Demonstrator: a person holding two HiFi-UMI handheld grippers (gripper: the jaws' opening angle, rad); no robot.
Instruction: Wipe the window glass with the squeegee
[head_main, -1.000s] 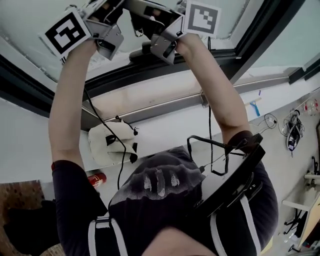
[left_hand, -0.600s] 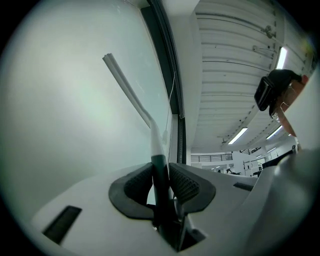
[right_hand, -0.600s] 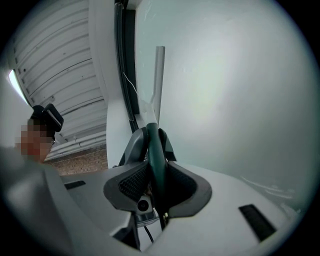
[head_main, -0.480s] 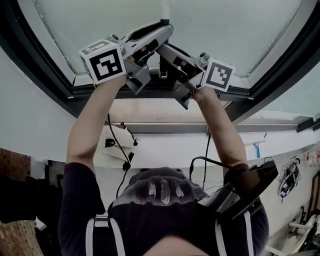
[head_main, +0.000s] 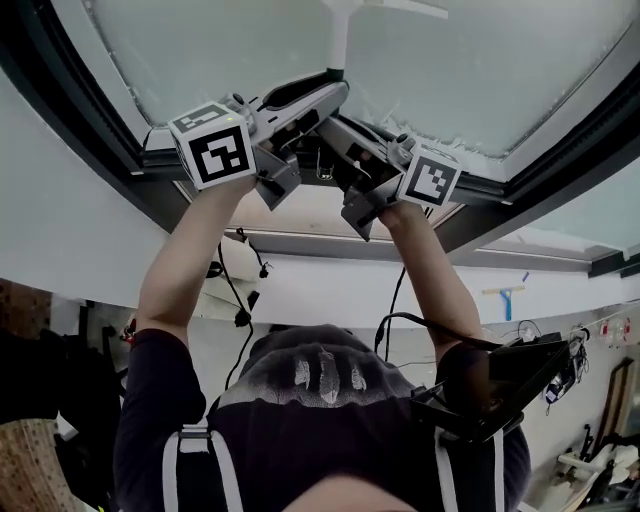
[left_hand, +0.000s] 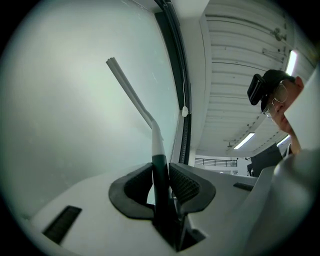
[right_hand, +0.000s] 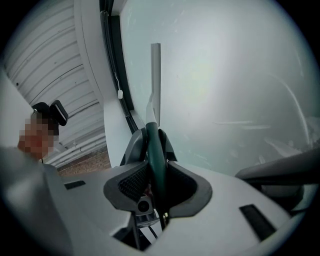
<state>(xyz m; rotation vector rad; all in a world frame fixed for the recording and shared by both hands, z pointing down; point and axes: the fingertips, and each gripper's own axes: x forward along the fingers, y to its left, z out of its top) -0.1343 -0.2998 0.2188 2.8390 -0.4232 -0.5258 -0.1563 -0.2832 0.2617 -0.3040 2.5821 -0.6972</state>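
The squeegee has a dark green handle (left_hand: 160, 175), a white neck and a long pale blade (left_hand: 131, 92) that lies against the window glass (left_hand: 65, 100). My left gripper (left_hand: 161, 172) is shut on the handle. My right gripper (right_hand: 157, 180) is shut on the same handle (right_hand: 156, 155) just behind it, with the blade (right_hand: 155, 75) seen end-on. In the head view both arms are raised; the left gripper (head_main: 328, 92) and right gripper (head_main: 338, 125) meet under the white neck (head_main: 338, 40), below the glass (head_main: 230, 50).
A dark window frame (head_main: 120, 170) runs round the pane, with a white wall (head_main: 60, 200) below it. Cables (head_main: 240, 300) hang near my left arm. A small blue tool (head_main: 507, 295) lies far right. A person's head (left_hand: 280, 97) shows beside the left gripper.
The head view has swung up to the glass, so the squeegee's neck and blade now show above the grippers. Both grippers keep their hold on the handle.
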